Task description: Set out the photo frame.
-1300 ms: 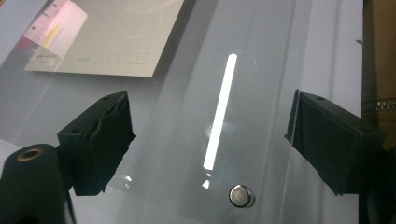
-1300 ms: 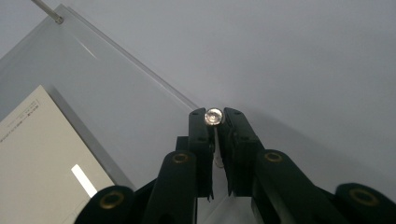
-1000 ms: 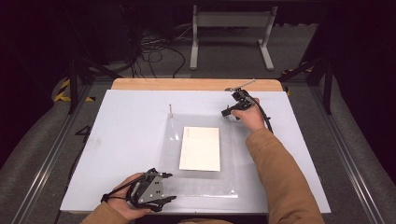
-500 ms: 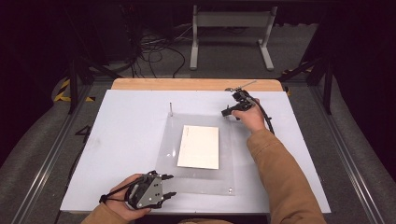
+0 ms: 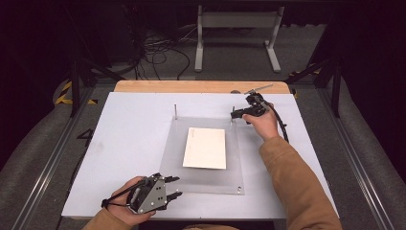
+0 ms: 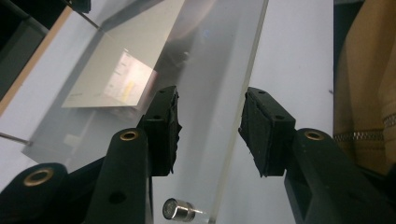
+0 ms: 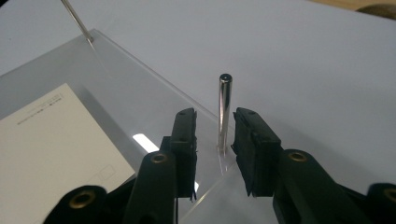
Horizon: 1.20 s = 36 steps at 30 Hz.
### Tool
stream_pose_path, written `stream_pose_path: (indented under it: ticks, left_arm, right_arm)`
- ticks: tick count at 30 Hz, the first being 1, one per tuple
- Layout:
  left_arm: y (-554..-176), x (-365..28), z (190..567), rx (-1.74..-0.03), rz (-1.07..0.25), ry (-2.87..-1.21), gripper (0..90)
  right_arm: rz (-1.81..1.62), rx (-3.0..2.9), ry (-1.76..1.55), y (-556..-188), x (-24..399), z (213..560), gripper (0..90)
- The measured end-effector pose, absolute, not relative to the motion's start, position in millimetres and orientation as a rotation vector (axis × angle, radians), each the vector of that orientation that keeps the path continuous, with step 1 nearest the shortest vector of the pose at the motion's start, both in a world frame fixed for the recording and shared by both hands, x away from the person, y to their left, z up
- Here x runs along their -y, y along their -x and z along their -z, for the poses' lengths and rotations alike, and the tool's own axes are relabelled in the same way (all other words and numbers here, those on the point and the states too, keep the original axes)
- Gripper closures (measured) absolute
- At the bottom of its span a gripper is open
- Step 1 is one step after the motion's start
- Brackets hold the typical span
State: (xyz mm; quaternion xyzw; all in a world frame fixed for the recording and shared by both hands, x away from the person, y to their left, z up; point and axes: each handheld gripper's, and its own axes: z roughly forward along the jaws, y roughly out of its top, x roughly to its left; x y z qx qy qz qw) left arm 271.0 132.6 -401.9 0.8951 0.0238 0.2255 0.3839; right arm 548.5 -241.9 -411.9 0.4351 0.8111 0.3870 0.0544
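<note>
**Both grippers at acrylic sheet corners, neither clamped**

Table [image 5: 119, 143]: white top, wooden strip along the far edge. Dark floor, cables and a metal stand behind it.

Acrylic sheet [image 5: 206, 182]: clear, square, lies flat mid-table, a bit toward the person's side. In the left gripper view its near edge runs up between the jaws [image 6: 243, 93].

Paper [image 5: 205, 147]: white sheet, sits in the middle of the acrylic; can't tell if it's on top or underneath. Some faint print shows in the left gripper view [image 6: 116, 79].

Left gripper [image 5: 173, 187]: held in the person's left hand at the near-left corner of the sheet, jaws pointing right along the near edge. Jaws have just been closing, but the left gripper view shows a clear gap: the sheet edge lies between the pads, neither pad pressing on it. Not gripping.

Right gripper [image 5: 233, 114]: at the far-right corner, tan sleeve [image 5: 297, 187] trailing back to the near edge. Jaws have just been opening. Its own view shows the metal pin [image 7: 224, 112] standing upright at that corner, just beyond and between the two pads with daylight on both sides. Released, holding nothing.

Pins: a second upright one at the far-left corner [image 5: 175, 111]. Short stud at the near-right corner [image 5: 238, 189]; another right below the left jaws [image 6: 177, 209].
</note>
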Motion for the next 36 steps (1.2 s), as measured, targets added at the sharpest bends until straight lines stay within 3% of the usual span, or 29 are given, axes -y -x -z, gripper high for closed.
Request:
stream_pose_path:
  ticks: [8,22,36]
  left_arm:
    - [-274.0,-134.0,390.3,-0.085,-0.577,-2.238,58.3]
    - [-280.9,-136.6,373.3,-0.145,-0.569,-2.155,59.1]
    - [-293.8,-133.4,354.0,-0.162,-0.575,-2.109,60.0]
  right_arm:
    - [-1.256,-2.436,-1.093,-512.7,259.3,391.4,67.9]
    - [-1.062,-2.426,-0.514,-419.8,261.4,376.4,65.8]
    - [-1.023,-2.36,-0.303,-380.0,265.5,381.3,55.6]
